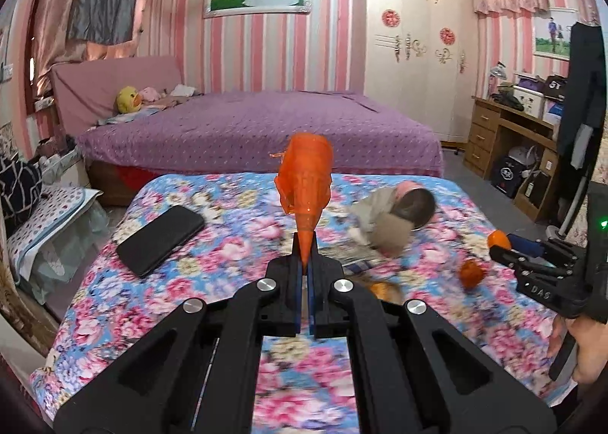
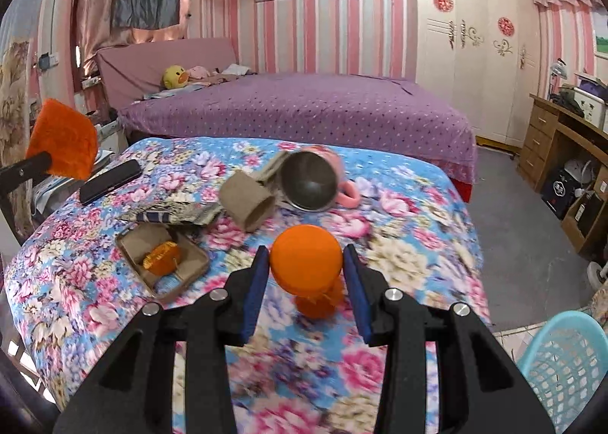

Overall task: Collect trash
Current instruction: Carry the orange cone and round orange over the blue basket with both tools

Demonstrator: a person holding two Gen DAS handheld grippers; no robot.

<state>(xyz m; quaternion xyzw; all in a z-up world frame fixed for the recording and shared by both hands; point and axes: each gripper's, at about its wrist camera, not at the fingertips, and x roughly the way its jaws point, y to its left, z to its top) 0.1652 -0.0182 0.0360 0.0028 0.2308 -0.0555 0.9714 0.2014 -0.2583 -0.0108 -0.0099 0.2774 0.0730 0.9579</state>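
1. Left gripper [image 1: 306,244]: jaws pressed together, pinching the narrow end of a crumpled orange plastic wrapper [image 1: 306,179]. The wrapper stands up from the fingertips at centre frame, lifted clear of the floral cloth [image 1: 190,320].
2. Right gripper [image 2: 306,266]: blue pads [image 2: 255,293] on either side of an orange round lid [image 2: 306,257], jaws part-way in. The left pad looks to touch the lid; at the right pad contact is unclear. Lid sits at lower centre of the right wrist view, raised above the cloth.
3. Below the lid, a second orange piece [image 2: 317,304], blurred; cannot tell whether it is joined to the lid.
4. Lower left of the right view: a small brown tray [image 2: 163,263] on the cloth, with an orange-yellow wrapped item [image 2: 161,257] inside.
5. Mid-frame: cardboard tube [image 2: 247,202] lying on its side, just beside a tipped metal bowl [image 2: 307,181].
6. Black phone [image 2: 110,181] at left on the cloth, well apart from the trash.
7. Light-blue plastic basket [image 2: 566,361] at lower right corner, off the bed.
8. A hand [image 1: 581,342] grips the right tool's handle at the right edge of the left view.
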